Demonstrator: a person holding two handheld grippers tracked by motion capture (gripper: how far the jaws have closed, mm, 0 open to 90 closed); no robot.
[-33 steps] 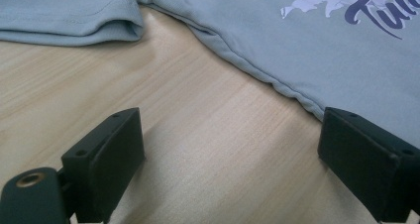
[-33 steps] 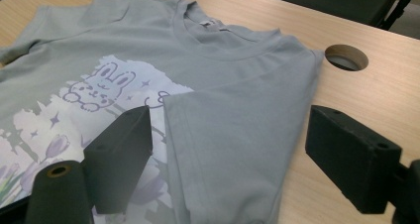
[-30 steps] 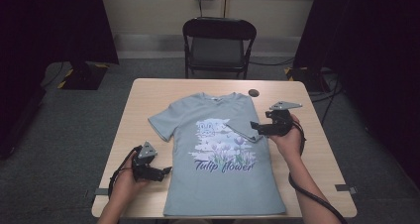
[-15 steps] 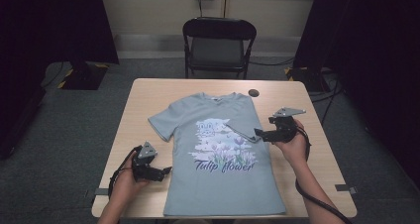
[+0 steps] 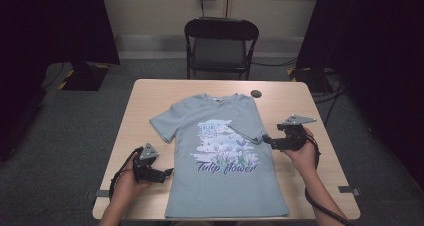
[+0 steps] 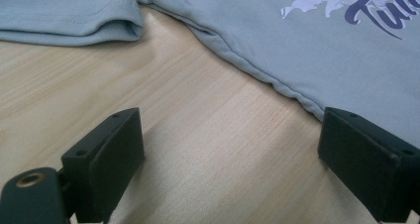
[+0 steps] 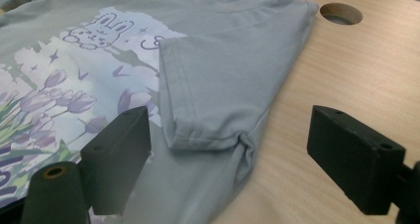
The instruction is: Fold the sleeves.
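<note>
From the high view, your pale blue T-shirt lies flat on the wooden table at centre frame, collar toward the top of the picture and hem almost at the table's near edge. The sleeve at picture right is folded in over the chest; the one at picture left lies spread out. Bare wood runs down both sides of the shirt, with a wider strip along the far edge, where a small round hole sits. The print reads "Tulip flower" under a cartoon and tulips. A black folding chair stands beyond the table. Your left gripper rests at lower left, just beside the shirt's side seam; your right gripper sits at right of centre, at the folded sleeve.

In the left gripper view, your jaws stand wide apart with nothing between them but bare wood. The shirt's side edge runs diagonally from top centre to the right-hand jaw, and "Tul" shows at upper right.

In the right gripper view, your jaws are spread wide, holding nothing. The folded sleeve's cuff lies between them, the left-hand jaw over the print, the right-hand one over bare wood. The hole shows at upper right.
</note>
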